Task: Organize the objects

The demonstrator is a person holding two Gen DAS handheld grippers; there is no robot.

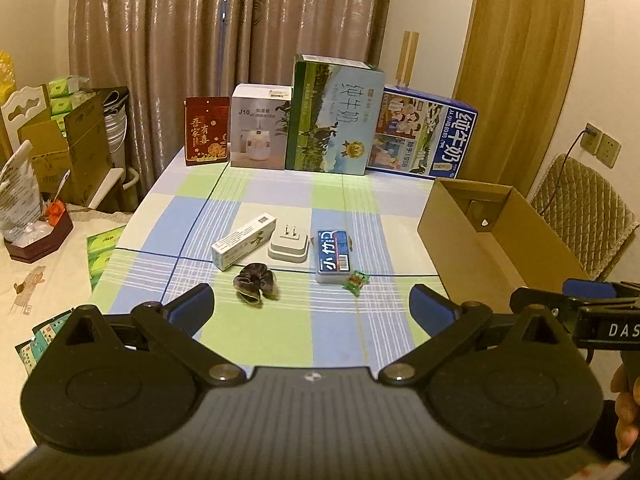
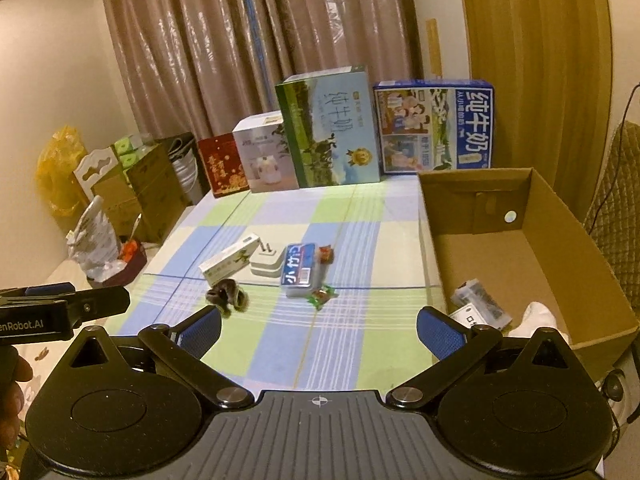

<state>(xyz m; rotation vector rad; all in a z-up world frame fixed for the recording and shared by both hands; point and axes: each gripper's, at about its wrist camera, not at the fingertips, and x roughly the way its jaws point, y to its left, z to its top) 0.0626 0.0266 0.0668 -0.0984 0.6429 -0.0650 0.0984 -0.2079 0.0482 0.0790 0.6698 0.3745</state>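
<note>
At mid-frame on the checked table [image 1: 280, 320] lie the loose items: a dark scrunchie [image 1: 255, 283], a white carton [image 1: 243, 246], a white plug [image 1: 289, 246], a blue-labelled case [image 1: 334, 256] and a green candy [image 1: 355, 281]. Right of them, the cardboard box [image 2: 560, 256] already holds a sock [image 2: 538, 316]. Left gripper [image 1: 312, 304] and right gripper [image 2: 320, 326] both hover with jaws wide apart, empty. Risk, judged: the items crowd together, so a careless closing could nudge neighbours or pinch two at once.

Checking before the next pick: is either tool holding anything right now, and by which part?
Nothing is held. The left tool and right tool both stand open over the table, with nothing between their fingers.
</note>
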